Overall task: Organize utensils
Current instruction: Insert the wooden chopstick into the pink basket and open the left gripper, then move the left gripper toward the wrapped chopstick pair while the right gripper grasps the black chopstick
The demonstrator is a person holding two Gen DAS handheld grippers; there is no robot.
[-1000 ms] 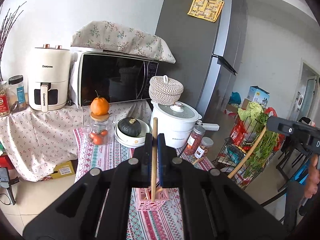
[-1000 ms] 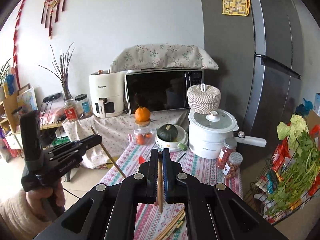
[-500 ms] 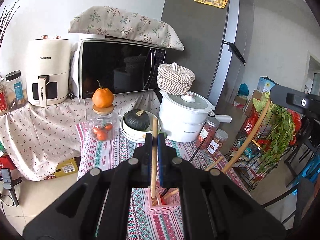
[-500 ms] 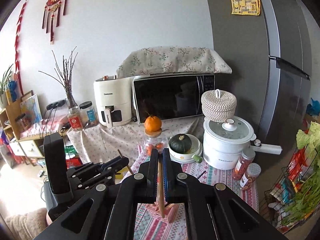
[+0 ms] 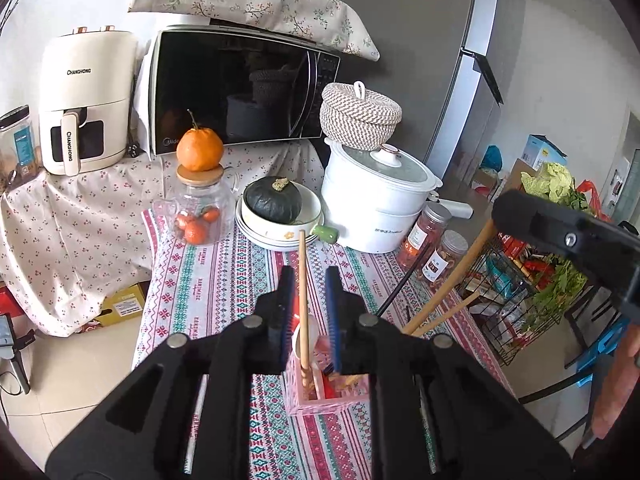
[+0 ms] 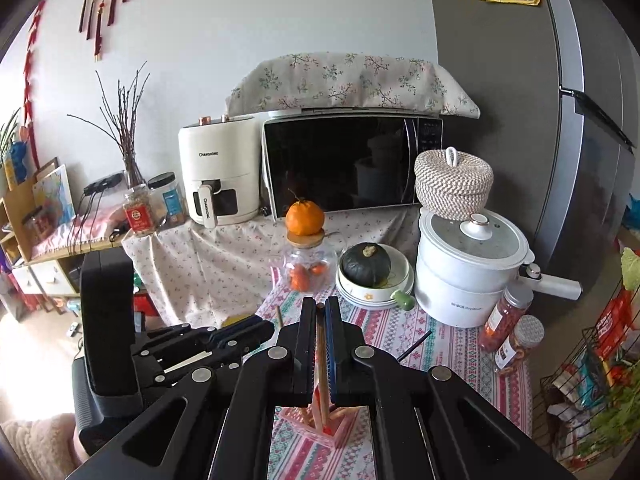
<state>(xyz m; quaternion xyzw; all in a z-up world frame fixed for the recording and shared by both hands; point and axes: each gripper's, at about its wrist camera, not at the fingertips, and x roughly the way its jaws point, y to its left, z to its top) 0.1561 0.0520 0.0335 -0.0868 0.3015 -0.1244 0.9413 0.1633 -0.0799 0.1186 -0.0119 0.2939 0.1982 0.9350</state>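
standing in the pink holder (image 5: pixel 326 394), one chopstick (image 5: pixel 303 300) (left tool (image 5: pixel 310 300) parted).

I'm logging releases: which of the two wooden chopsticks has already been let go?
The wooden chopstick between the open left hand-held gripper, standing free in the pink slotted holder. The other chopstick is clamped by the right hand-held gripper.

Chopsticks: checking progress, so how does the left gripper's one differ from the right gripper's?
The left chopstick stands loose inside the open left gripper, its end in the pink basket; the right chopstick is clamped in the shut right gripper. Left near upright, right slanted. Both plain wood.
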